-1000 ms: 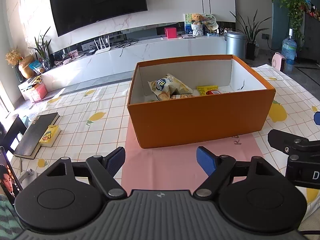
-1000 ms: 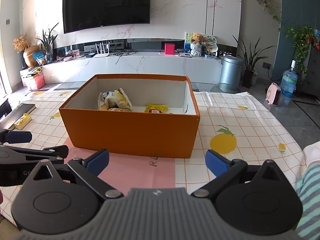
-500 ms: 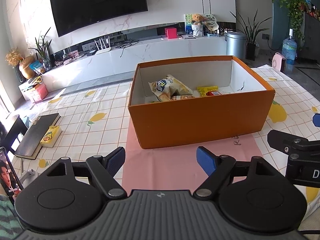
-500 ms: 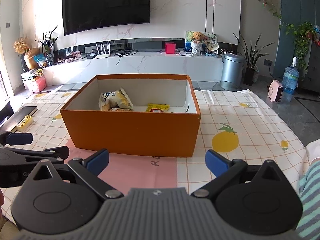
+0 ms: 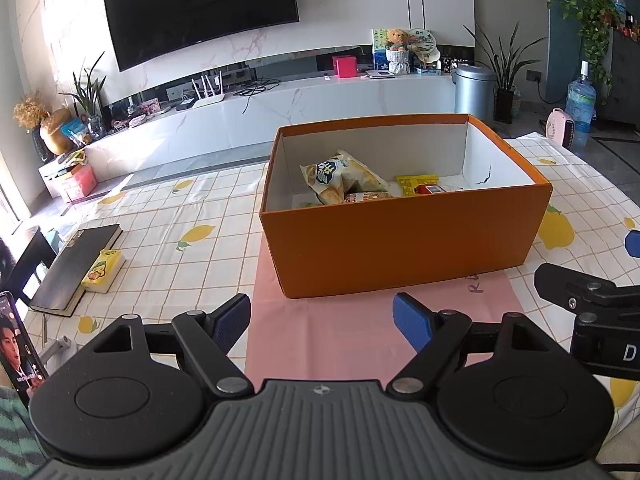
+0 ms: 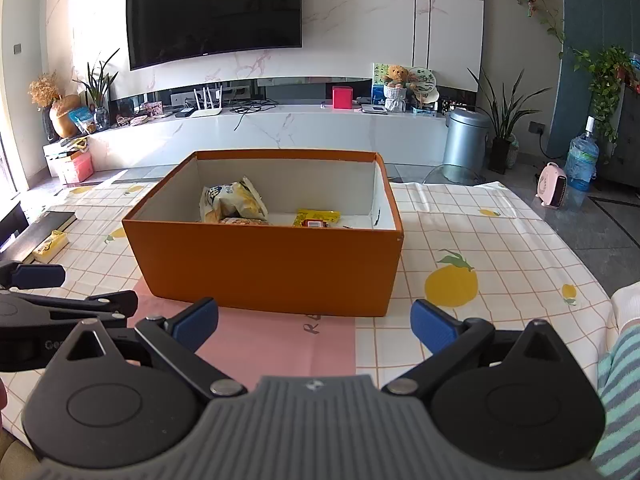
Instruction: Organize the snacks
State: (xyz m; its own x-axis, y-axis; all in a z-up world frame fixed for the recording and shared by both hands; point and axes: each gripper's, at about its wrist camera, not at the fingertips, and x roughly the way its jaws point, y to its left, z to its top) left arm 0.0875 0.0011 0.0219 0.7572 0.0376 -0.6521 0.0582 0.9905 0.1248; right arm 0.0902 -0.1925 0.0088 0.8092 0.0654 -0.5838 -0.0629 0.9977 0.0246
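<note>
An open orange box (image 5: pixel 404 252) (image 6: pixel 272 268) stands on the table, partly on a pink mat (image 5: pixel 360 336). Inside lie a pale chip bag (image 5: pixel 340 174) (image 6: pixel 232 202), a yellow packet (image 5: pixel 416 184) (image 6: pixel 316 216) and a small red packet (image 5: pixel 432 189). My left gripper (image 5: pixel 322 320) is open and empty, hovering over the mat in front of the box. My right gripper (image 6: pixel 314 318) is open and empty, near the box's front right. A small yellow snack box (image 5: pixel 102 270) (image 6: pixel 50 244) lies on a dark book (image 5: pixel 76 268) at the table's left.
The table wears a checked cloth with lemon prints (image 6: pixel 452 288). A phone (image 5: pixel 18 348) stands at the near left edge. The right gripper shows at the right edge of the left wrist view (image 5: pixel 592 304). A TV wall and cabinet lie beyond the table.
Both grippers have drawn back and risen very slightly; the box looks a little farther away. Nothing was picked up or released.
</note>
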